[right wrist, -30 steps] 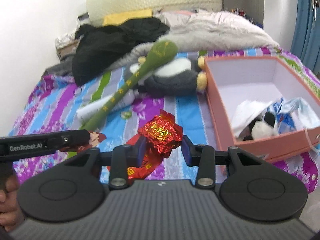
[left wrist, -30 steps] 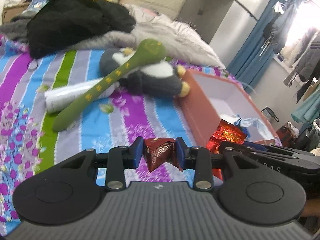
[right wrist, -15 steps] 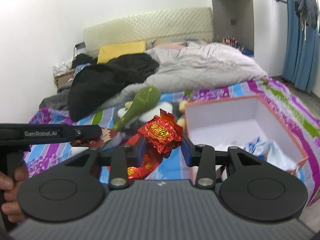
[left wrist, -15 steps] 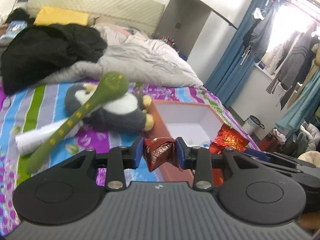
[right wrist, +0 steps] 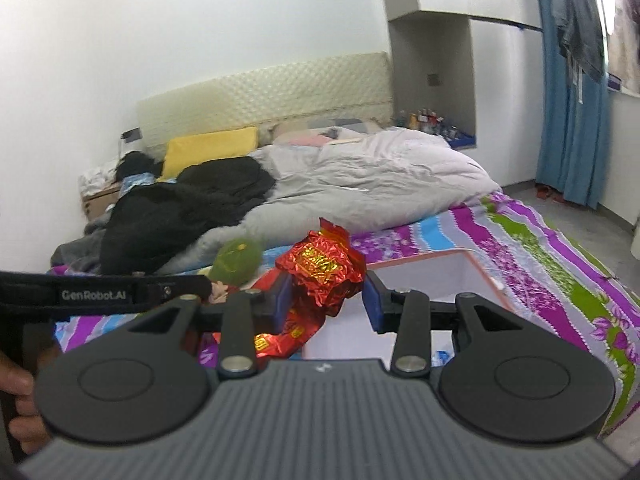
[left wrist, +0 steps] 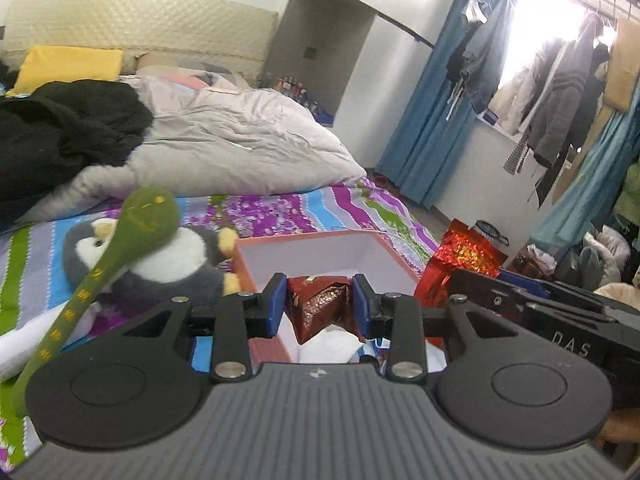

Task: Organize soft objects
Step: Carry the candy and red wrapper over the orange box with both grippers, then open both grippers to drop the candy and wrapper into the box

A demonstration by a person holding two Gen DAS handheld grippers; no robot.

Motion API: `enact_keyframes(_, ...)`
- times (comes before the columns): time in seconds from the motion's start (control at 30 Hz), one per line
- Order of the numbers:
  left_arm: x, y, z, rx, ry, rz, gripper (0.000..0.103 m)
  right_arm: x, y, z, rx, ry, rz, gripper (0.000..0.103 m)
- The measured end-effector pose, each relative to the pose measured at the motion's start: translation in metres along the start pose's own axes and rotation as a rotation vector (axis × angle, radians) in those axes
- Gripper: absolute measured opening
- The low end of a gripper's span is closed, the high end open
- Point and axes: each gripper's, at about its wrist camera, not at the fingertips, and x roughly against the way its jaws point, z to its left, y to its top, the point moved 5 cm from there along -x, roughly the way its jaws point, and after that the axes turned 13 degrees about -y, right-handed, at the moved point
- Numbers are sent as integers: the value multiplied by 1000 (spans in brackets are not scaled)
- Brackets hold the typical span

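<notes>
- The left gripper (left wrist: 320, 306) holds a dark red foil packet (left wrist: 323, 307) between its blue pads (left wrist: 277, 304); both pads press against the packet.
- Beyond the fingertips stands a pink box (left wrist: 316, 240) with a white interior, resting on the striped bedsheet (left wrist: 280, 212).
- A penguin plush (left wrist: 176, 264) lies just left of the box, with a green plush spoon (left wrist: 120, 240) across it.
- At right, the right gripper (left wrist: 552, 320) carries a bright red foil packet (left wrist: 460, 260).
- A grey duvet (left wrist: 240, 148) and black garment (left wrist: 60, 128) lie farther back.

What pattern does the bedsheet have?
The bedsheet has wavy purple, blue, green and grey stripes with flowers; clearest in the right wrist view.
</notes>
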Motion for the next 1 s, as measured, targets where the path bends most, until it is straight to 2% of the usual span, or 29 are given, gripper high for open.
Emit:
enact_keyframes(0.2,-64,4,-9,-20,-15,83,41,-47,-9,-37,-34,-44,78,41)
enact_keyframes(0.63,-210,-25,13,-1,22,310,41,-155,-66,-91,-43,-84,312,42)
enact_keyframes(0.87,-250,-36,26,11,53,370,42,-180,-83,-101,-54,-62,369,40)
enact_keyframes(0.93,-255,-37,29,14,64,377,47,-183,-85,-102,-56,-65,377,46)
enact_keyframes(1.0,-256,-37,31,11,78,381,47,-182,-85,-103,-60,-66,377,46)
